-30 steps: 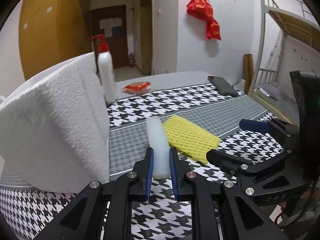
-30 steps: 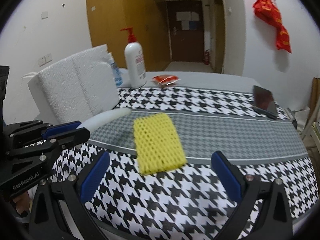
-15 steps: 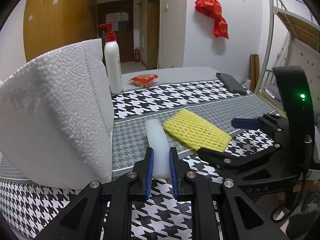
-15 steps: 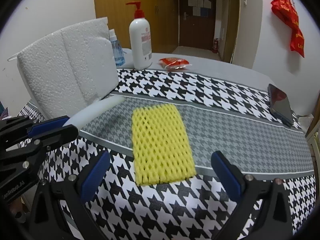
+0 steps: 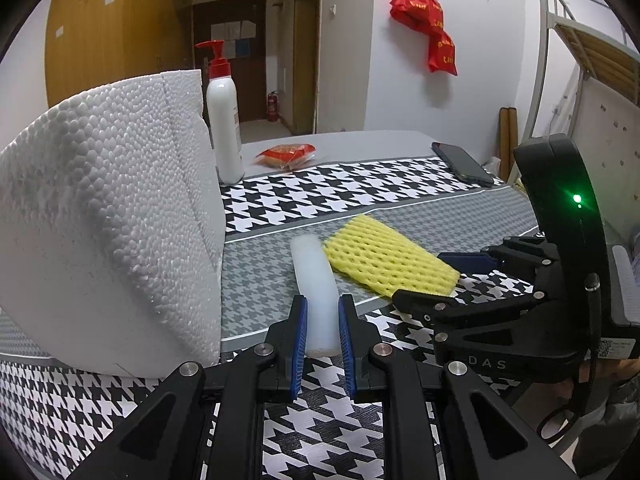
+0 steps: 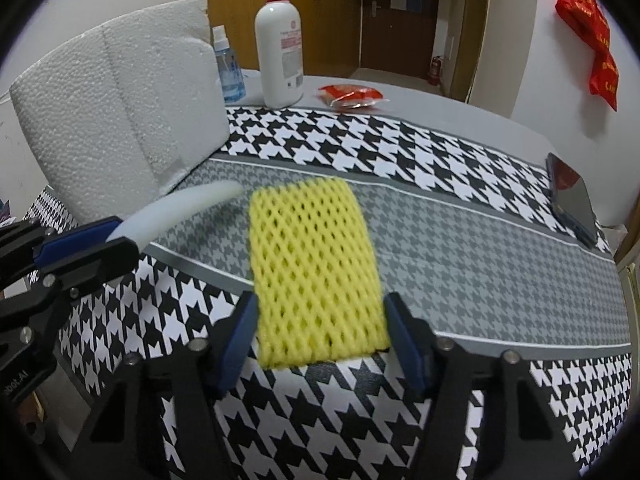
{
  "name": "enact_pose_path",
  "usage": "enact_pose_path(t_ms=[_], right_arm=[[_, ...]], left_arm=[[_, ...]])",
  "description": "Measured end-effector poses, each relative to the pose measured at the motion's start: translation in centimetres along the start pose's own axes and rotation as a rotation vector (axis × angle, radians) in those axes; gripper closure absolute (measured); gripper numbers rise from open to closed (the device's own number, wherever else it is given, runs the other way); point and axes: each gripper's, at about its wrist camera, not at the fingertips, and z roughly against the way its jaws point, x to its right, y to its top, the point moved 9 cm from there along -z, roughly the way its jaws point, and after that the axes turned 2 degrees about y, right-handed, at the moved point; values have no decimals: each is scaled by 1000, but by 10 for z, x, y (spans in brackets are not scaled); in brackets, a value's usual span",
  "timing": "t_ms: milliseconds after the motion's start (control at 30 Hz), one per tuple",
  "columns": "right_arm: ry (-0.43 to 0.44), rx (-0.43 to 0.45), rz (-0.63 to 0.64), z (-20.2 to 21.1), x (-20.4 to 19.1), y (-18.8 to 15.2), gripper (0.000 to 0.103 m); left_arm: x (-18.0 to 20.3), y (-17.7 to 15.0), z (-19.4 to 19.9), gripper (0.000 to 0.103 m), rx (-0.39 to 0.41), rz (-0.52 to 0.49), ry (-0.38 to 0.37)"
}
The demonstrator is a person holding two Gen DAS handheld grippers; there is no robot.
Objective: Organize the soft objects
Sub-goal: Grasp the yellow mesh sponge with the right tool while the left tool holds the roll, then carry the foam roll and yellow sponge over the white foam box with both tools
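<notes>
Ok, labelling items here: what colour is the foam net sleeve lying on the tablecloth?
Yellow; the foam net sleeve shows best in the right wrist view.

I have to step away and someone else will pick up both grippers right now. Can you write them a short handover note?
Left gripper: shut on the white foam tube, which sticks out forward over the houndstooth cloth.
Right gripper: jaws have just been closing around the near end of the yellow foam net; one on each side of it, a firm grip not yet clear.
The net lies flat on the cloth's grey band. The white foam block stands at the left.
Done: tube picked up. Left: finish gripping the net, then put both soft pieces away.
</notes>
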Motion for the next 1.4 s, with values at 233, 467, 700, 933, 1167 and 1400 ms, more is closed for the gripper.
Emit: enact_pose_path(t_ms=[233,467,700,933,1167,1400], right_arm=[[-17,11,28,3,-6,-1,78],[-24,81,-5,28,-3,6,78],[-37,133,-16,54,-7,7,78],[-58,194,-23,82,-11,7,78],[-74,245,-43,105,-20,6,77],[-110,296,-77,126,-30,5,77]], left_arm=[[-1,1,5,86,10,3,-3],[0,4,23,86,45,-5,-2],[6,7,45,86,77,-15,-11],[8,7,61,86,106,-32,-11],[4,9,77,86,136,-47,-20],[-4,9,102,86,183,-75,-57]])
